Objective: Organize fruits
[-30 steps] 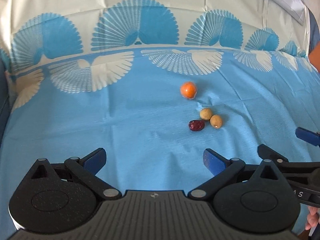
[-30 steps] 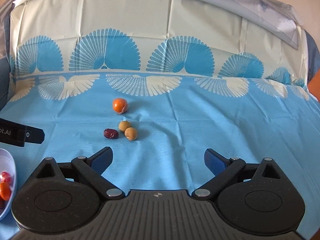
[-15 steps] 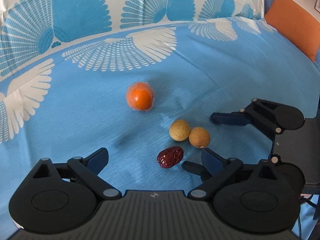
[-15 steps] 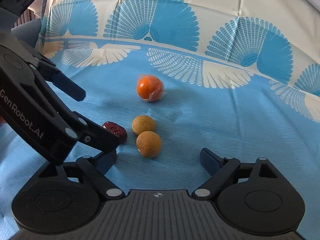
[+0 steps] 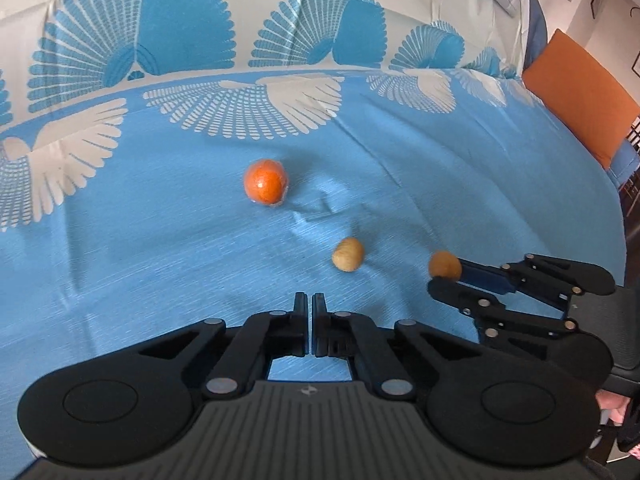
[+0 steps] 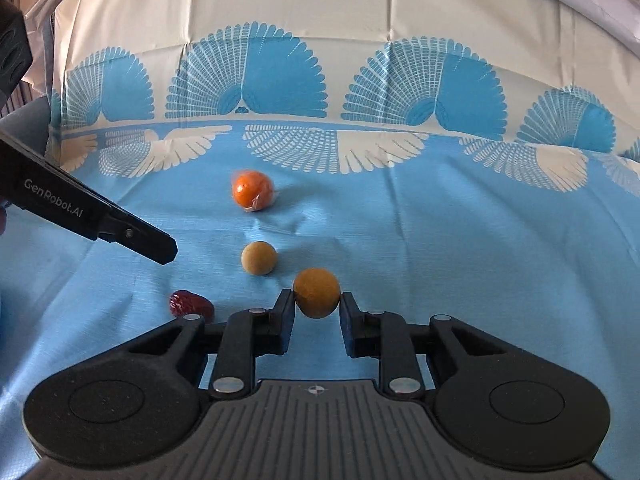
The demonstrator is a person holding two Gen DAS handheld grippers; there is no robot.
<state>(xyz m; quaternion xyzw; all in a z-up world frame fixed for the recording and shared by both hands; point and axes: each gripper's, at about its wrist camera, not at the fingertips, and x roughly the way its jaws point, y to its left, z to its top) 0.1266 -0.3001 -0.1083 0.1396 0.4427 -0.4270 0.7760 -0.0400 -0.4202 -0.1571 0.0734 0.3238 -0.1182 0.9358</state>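
Note:
On the blue cloth lie a plastic-wrapped orange [image 5: 265, 181] [image 6: 253, 191], a pale tan round fruit [image 5: 348, 254] [image 6: 259, 257] and a dark red date [image 6: 190, 304]. My right gripper [image 6: 317, 300] [image 5: 448, 276] is closing on a second, darker tan round fruit [image 6: 317, 292] [image 5: 445, 265], with both pads against its sides. My left gripper [image 5: 311, 298] is shut with nothing between its fingers. Its tip [image 6: 166, 250] hangs left of the pale fruit, above and behind the date. The date is hidden in the left wrist view.
The cloth [image 5: 160, 240] carries white and blue fan patterns at the back and a small wrinkle beside the orange. An orange cushion [image 5: 580, 92] stands at the far right edge. Part of a hand [image 5: 612, 412] shows at the lower right.
Both grippers went from wide open to closed while dropping toward the fruits. The right one now clamps the darker tan fruit, which has moved away from the pale one. The left closed empty.

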